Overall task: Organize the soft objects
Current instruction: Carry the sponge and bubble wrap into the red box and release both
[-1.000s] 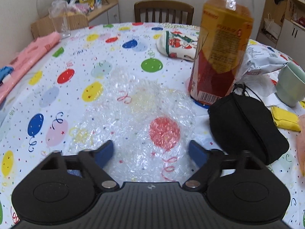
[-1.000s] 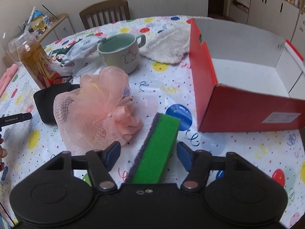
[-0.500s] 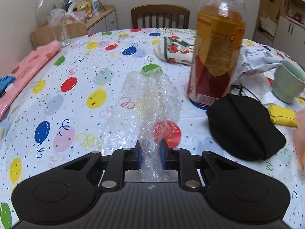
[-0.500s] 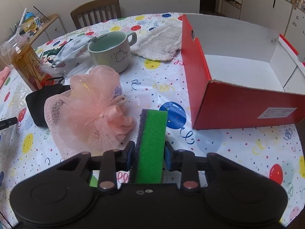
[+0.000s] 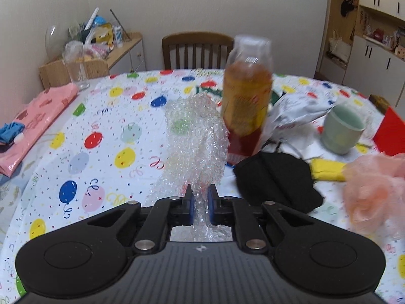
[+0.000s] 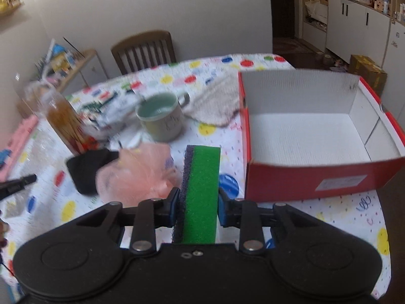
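My left gripper [image 5: 200,206] is shut on a sheet of clear bubble wrap [image 5: 195,141], which stands up off the balloon-print tablecloth in front of it. My right gripper [image 6: 198,206] is shut on a green sponge [image 6: 202,185] with a dark purple scrub side and holds it above the table. An open red box [image 6: 316,136] with a white inside stands to the right of the sponge. A pink mesh bath pouf [image 6: 141,172] and a black cloth mask [image 6: 87,167] lie left of the sponge; they also show in the left wrist view, pouf [image 5: 374,190] and mask [image 5: 276,182].
A tall bottle of orange drink [image 5: 246,96] stands just behind the bubble wrap. A pale green mug [image 6: 162,119], a beige knitted cloth [image 6: 217,103], a crumpled plastic bag [image 5: 298,109] and a yellow item [image 5: 326,173] lie on the table. A wooden chair [image 5: 197,49] stands at the far side.
Both grippers closed, the left on the bubble wrap and the right on the sponge, and both have lifted their loads off the table. The right gripper has turned toward the red box.
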Motion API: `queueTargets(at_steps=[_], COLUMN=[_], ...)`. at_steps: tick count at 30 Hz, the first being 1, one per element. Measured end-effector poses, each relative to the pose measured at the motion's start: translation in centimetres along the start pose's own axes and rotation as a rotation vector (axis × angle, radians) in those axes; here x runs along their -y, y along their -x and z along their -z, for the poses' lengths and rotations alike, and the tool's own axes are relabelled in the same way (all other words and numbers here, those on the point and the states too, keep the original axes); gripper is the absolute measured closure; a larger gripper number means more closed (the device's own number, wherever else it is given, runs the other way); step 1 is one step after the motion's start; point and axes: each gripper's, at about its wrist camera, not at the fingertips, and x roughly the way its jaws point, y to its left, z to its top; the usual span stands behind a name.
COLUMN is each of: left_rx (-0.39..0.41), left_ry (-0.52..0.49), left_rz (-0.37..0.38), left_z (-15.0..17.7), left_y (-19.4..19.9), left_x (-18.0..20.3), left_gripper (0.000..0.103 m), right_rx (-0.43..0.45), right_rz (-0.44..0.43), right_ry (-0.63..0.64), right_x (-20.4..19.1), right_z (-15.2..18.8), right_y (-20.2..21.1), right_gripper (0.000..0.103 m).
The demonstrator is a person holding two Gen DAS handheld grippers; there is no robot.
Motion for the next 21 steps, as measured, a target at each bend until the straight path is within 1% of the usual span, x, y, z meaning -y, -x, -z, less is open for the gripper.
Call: queueTargets(at_steps=[5,9,12,16,21], left_rx=[0.026,0.053,0.077,0.108,0.128], left_ry=[0.014,-0.008,-0.048,-0.1,-0.16], left_rz=[0.014,0.048,0.087,0.156,0.27], left_z=[-1.3,-2.8,-3.9,-5.2,-7.0], left_y=[3.3,6.2,8.1,10.0,11.3], left_x=[1.8,4.8,8.2,13.9,21.5], left_gripper=[0.093,0.093,0.093,0.093,0.093], right_rx=[0.046,0.076,0.092,0.105,0.115], right_rz=[-0.059,-0.075,-0.074,-0.063,-0.051], right_ry=[0.005,0.001,-0.002,-0.01,-0.026], right_x=[2.0,4.8,7.1,10.6,15.2], right_z=[-2.1,-3.8,-4.7,-5.7,-7.0], right_y=[2.7,3.9,4.5,4.8,4.7], right_gripper=[0.074,0.074,0.074,0.074,0.074])
